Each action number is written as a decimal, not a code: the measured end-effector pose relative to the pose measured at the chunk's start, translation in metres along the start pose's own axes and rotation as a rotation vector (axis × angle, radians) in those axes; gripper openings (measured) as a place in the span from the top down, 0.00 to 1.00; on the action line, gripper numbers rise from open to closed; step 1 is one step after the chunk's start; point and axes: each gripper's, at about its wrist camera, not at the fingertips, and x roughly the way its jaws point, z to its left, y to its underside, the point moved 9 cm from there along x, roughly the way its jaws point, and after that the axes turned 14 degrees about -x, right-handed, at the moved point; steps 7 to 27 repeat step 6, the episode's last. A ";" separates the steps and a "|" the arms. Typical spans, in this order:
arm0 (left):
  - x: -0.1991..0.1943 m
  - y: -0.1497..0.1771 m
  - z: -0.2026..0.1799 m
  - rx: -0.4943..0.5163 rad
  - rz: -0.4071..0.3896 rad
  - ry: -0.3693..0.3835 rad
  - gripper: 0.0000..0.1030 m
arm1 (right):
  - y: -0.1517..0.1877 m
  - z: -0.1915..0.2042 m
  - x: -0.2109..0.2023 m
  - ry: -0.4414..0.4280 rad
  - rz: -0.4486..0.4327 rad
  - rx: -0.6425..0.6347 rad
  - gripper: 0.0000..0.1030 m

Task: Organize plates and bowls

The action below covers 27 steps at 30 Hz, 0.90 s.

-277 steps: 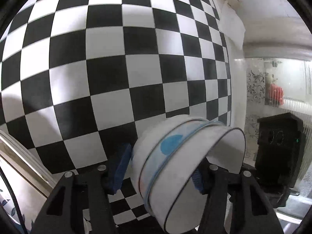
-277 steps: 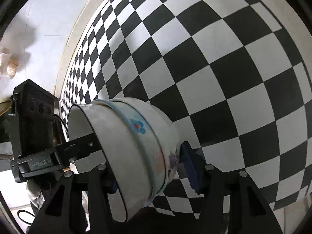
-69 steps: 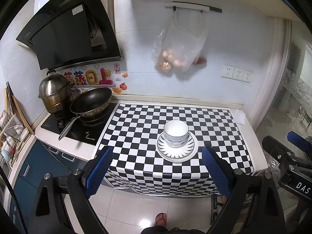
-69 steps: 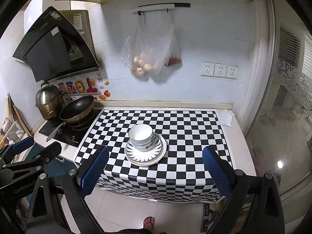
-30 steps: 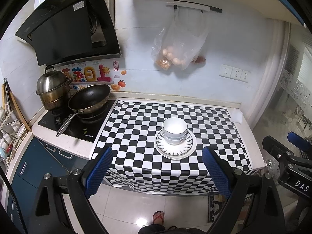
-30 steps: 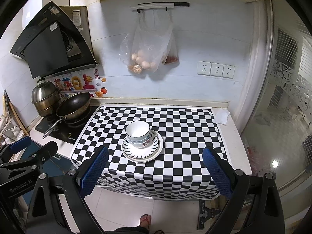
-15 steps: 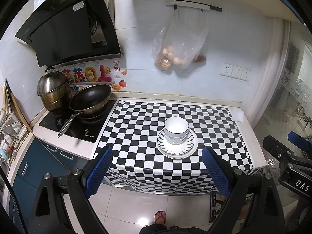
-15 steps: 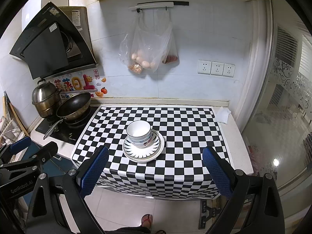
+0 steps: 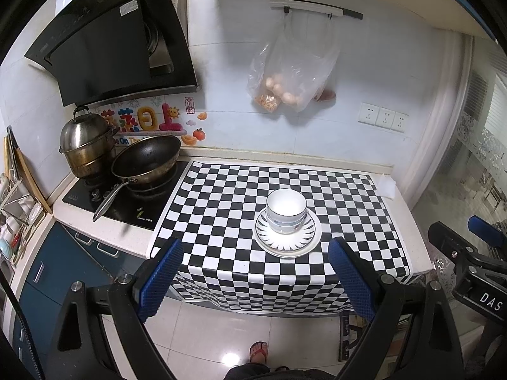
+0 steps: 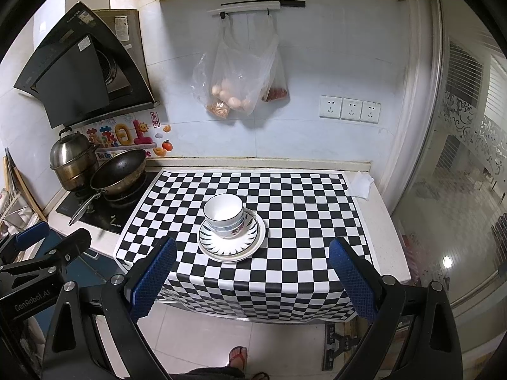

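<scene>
The bowls are seen nested, apparently two, on stacked plates mid-counter on the checkered cloth, both the left gripper and right gripper held spread and empty, so the task is judged essentially done.

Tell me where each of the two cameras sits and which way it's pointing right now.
Left wrist view: sits on the left claw, back from the counter, looking down at bowls on plates; the open blue pads, the right claw and a sandalled foot show.
Right wrist view: sits on the right claw, facing the same bowls and plates; the left claw shows.
Shared: checkered cloth, pan, hanging bag.
</scene>
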 end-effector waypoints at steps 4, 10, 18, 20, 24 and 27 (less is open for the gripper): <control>0.000 0.002 0.001 0.003 -0.004 -0.009 0.09 | 0.000 0.000 0.000 0.000 0.001 0.002 0.04; 0.000 0.004 0.001 -0.001 -0.006 -0.011 0.09 | 0.000 0.000 0.000 -0.002 0.001 0.003 0.04; 0.000 0.004 0.001 -0.001 -0.006 -0.011 0.09 | 0.000 0.000 0.000 -0.002 0.001 0.003 0.04; 0.000 0.004 0.001 -0.001 -0.006 -0.011 0.09 | 0.000 0.000 0.000 -0.002 0.001 0.003 0.04; 0.000 0.004 0.001 -0.001 -0.006 -0.011 0.09 | 0.000 0.000 0.000 -0.002 0.001 0.003 0.04; 0.000 0.004 0.001 -0.001 -0.006 -0.011 0.09 | 0.000 0.000 0.000 -0.002 0.001 0.003 0.04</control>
